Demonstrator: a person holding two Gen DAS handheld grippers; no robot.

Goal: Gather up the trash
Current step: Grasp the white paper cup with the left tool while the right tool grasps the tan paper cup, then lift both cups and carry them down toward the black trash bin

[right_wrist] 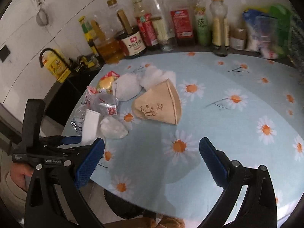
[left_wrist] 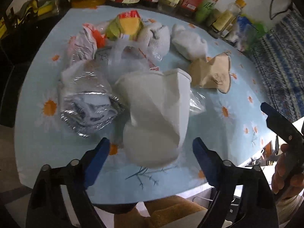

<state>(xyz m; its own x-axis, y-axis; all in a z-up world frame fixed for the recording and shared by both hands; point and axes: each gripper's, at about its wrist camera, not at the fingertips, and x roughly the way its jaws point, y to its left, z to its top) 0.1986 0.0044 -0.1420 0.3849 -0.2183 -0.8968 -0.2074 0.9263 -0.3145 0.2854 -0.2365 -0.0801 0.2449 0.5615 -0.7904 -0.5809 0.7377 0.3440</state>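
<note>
Your left claw (left_wrist: 151, 150) gaping apart near crushed white cup (left_wrist: 157, 114); right claw (right_wrist: 152, 150) hanging apart over daisy-print worktop (right_wrist: 237, 133), empty.

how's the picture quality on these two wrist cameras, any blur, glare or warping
Left wrist view: motion-blurred, the white cup smeared, glare on the foil bag, the table edge bowed by the fisheye. Right wrist view: sharper on the brown cup and tablecloth daisies, bottles leaning outward, green bags at the rim blurred, dark corners, soft shadows under the open tongs.
</note>
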